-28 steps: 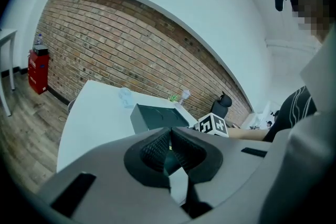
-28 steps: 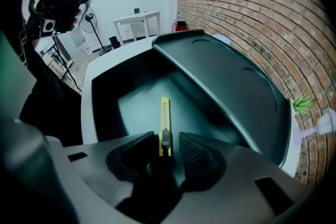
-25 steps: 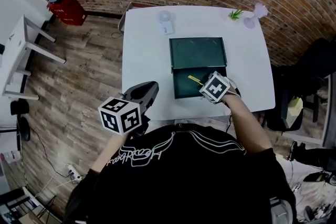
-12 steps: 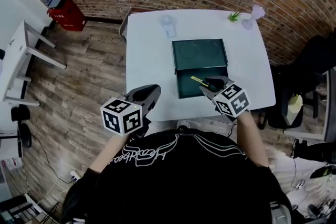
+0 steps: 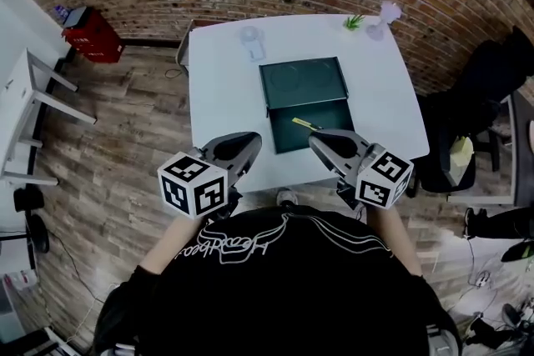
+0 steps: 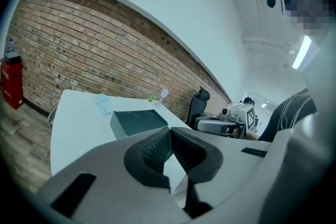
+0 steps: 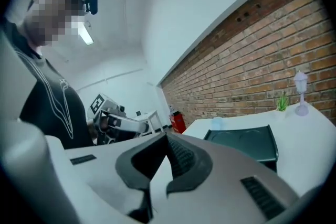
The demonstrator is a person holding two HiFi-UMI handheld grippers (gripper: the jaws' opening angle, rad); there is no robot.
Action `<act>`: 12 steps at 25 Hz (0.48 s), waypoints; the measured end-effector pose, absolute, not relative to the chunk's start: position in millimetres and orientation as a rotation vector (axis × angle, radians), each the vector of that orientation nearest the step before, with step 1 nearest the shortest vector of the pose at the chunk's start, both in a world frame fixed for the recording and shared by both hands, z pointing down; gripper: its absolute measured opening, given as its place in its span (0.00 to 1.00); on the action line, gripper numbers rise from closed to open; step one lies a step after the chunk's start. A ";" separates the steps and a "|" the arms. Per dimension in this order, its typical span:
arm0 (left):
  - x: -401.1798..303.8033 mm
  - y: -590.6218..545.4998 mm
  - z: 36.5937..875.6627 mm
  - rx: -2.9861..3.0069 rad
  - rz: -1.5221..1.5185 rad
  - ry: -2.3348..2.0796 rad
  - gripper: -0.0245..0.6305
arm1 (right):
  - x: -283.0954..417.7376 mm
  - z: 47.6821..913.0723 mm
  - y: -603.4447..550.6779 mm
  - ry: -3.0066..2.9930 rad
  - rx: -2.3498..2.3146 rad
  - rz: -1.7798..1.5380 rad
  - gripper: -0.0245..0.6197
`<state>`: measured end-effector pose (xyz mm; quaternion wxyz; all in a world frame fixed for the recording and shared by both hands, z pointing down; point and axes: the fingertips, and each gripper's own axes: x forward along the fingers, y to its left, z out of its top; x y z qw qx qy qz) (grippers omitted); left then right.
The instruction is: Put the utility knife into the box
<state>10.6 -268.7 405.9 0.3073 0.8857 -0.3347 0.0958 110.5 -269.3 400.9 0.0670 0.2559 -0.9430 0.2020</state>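
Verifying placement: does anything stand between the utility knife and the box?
Nothing visible does. The utility knife lies inside the open box, whose lid is folded back toward the wall. The right gripper hangs by the box's near edge, jaws shut on nothing.

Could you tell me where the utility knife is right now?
In the head view, the utility knife lies inside the open box, near its lid, just beyond the right gripper.
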 end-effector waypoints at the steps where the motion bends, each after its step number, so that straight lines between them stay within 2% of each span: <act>1: 13.3 -267.6 403.4 2.356 0.256 -0.873 0.09 | 110.0 395.0 -266.3 -2.859 0.776 0.597 0.04; 12: 18.8 -261.3 387.6 2.461 0.268 -0.841 0.09 | 111.5 387.2 -255.7 -2.876 0.883 0.622 0.04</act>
